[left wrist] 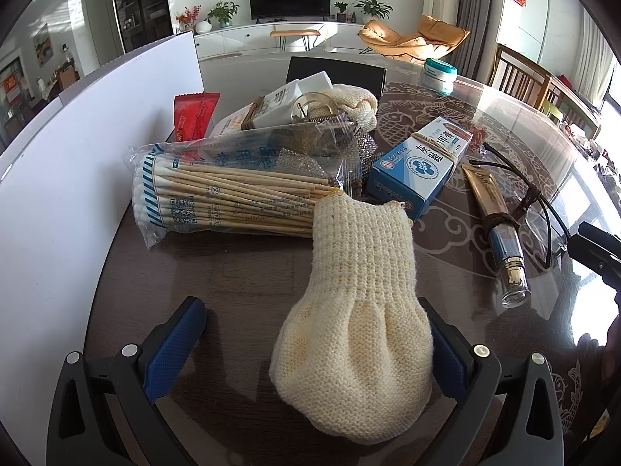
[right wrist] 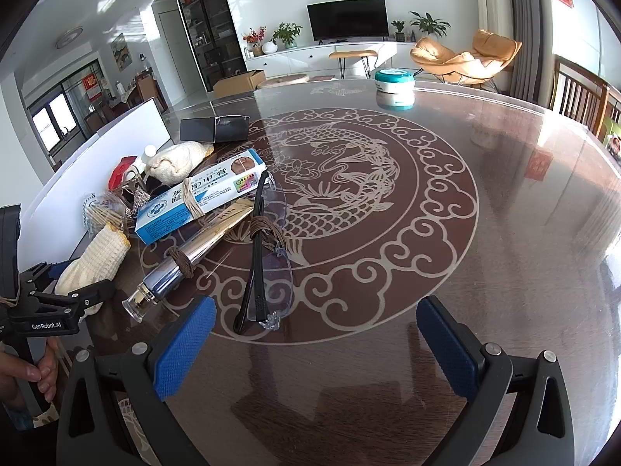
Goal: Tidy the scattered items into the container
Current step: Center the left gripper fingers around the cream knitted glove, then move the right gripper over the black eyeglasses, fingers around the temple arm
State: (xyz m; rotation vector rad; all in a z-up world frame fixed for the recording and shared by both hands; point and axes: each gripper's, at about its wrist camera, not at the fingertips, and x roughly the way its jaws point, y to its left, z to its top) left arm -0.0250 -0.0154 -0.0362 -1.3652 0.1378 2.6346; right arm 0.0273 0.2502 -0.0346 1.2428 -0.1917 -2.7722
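In the left wrist view my left gripper [left wrist: 314,349] stands open around a cream knitted glove [left wrist: 349,310] lying flat on the table, its right side against the right pad [left wrist: 446,357]. Beyond it lie a bag of cotton swabs [left wrist: 225,198], a blue-and-white box [left wrist: 423,163], a gold-and-silver tube [left wrist: 500,233] and clear glasses [left wrist: 543,209]. My right gripper [right wrist: 318,349] is open over bare table, with the glasses [right wrist: 264,264] just ahead of its left pad [right wrist: 186,345]. The tube [right wrist: 194,248], box [right wrist: 202,198] and glove [right wrist: 93,264] lie to its left.
A white board [left wrist: 77,155] stands along the table's left side. At the back of the pile are a red packet [left wrist: 194,116], a second cream glove [left wrist: 357,105] and a black box [right wrist: 215,128]. A teal jar [right wrist: 394,91] stands far across the table. A hand [right wrist: 23,372] holds the left gripper.
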